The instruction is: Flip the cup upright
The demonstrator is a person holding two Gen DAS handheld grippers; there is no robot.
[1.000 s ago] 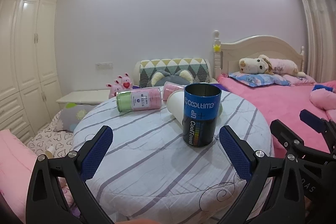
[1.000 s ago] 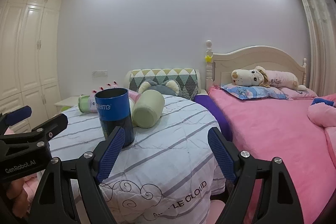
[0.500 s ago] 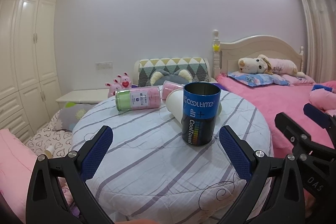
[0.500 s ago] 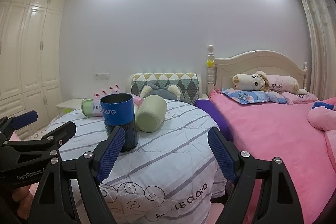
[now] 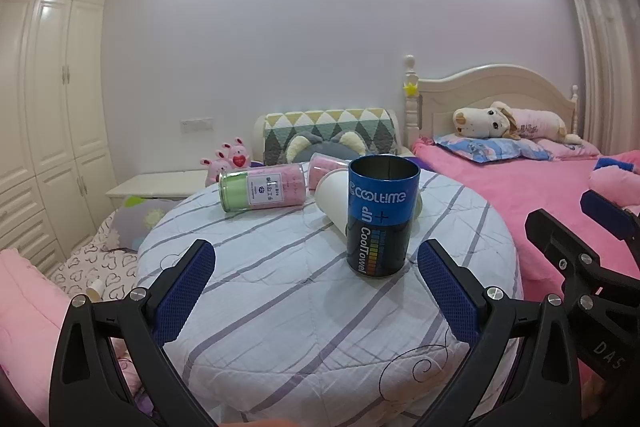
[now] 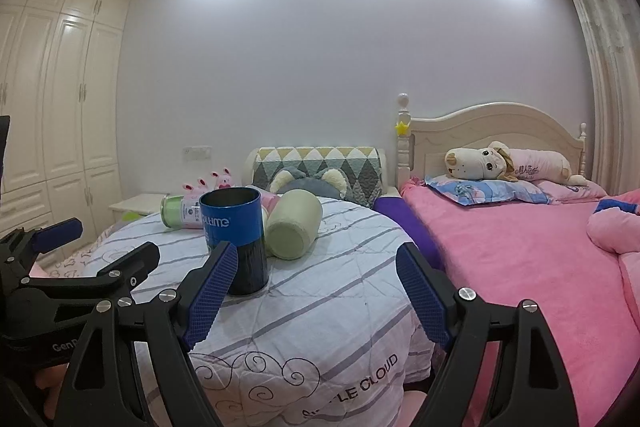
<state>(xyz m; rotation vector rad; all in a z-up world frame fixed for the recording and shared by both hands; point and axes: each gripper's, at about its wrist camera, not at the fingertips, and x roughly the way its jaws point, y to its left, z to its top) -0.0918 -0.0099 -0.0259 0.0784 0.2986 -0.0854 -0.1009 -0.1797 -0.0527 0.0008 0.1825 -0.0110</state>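
While both grippers hang spread wide and empty, the blue-and-black cup (image 5: 382,217) stands upright, mouth up, on the striped round table (image 5: 280,307). The left gripper (image 5: 316,291) hovers just short of the cup; the right gripper (image 6: 316,291) sits to the cup's right. Behind the cup, touching it, a pale green cup (image 6: 294,230) lies on its side, and a green-and-pink canister (image 5: 262,188) lies farther back.

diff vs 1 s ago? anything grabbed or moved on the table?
Nothing grabbed or let go. The right gripper has pulled back and tilted up a little, so the blue can sits lower and smaller in its view; in the left wrist view it has slid toward the right edge. The left gripper barely shifted. Both stay open and empty. The can stays upright; the pale green cup still lies on its side.
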